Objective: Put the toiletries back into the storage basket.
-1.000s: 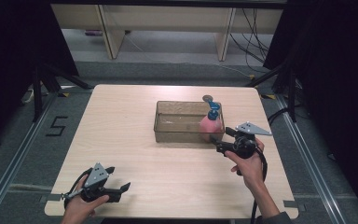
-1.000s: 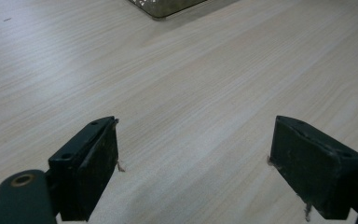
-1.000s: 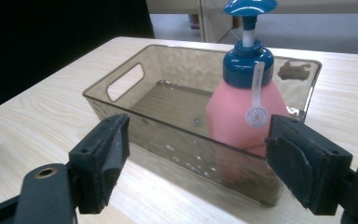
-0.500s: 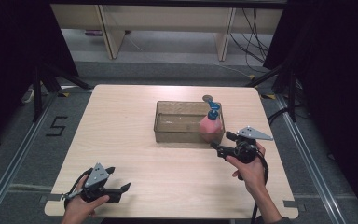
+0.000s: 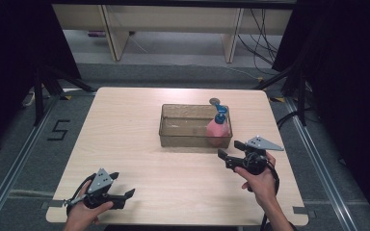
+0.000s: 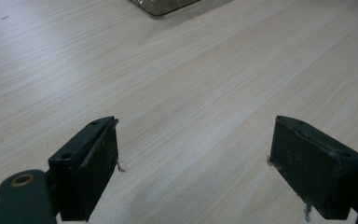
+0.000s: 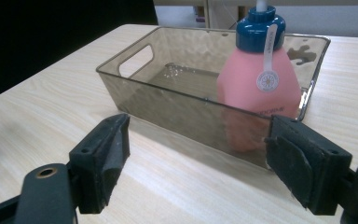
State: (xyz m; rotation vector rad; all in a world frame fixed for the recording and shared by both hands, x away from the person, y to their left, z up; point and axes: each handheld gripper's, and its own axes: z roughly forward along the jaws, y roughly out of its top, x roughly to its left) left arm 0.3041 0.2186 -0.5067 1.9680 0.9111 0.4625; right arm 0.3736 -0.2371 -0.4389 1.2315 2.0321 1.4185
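The pink soap bottle (image 5: pixel 218 131) with a blue cap stands inside the clear brown bin (image 5: pixel 183 126), at its right end. The right gripper (image 5: pixel 231 153) sits near the bin, jaws wide open and empty. The left gripper (image 5: pixel 125 197) rests near the table's (image 5: pixel 139 159) front edge, also open and empty.

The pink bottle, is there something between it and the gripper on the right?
Yes. The pink bottle stands inside the clear bin, so the bin's near wall is between it and the open right gripper.

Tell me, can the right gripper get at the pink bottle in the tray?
Probably yes. The right gripper has open jaws beside the tray, and the pink bottle stands above its rim, so coming over the top looks free.
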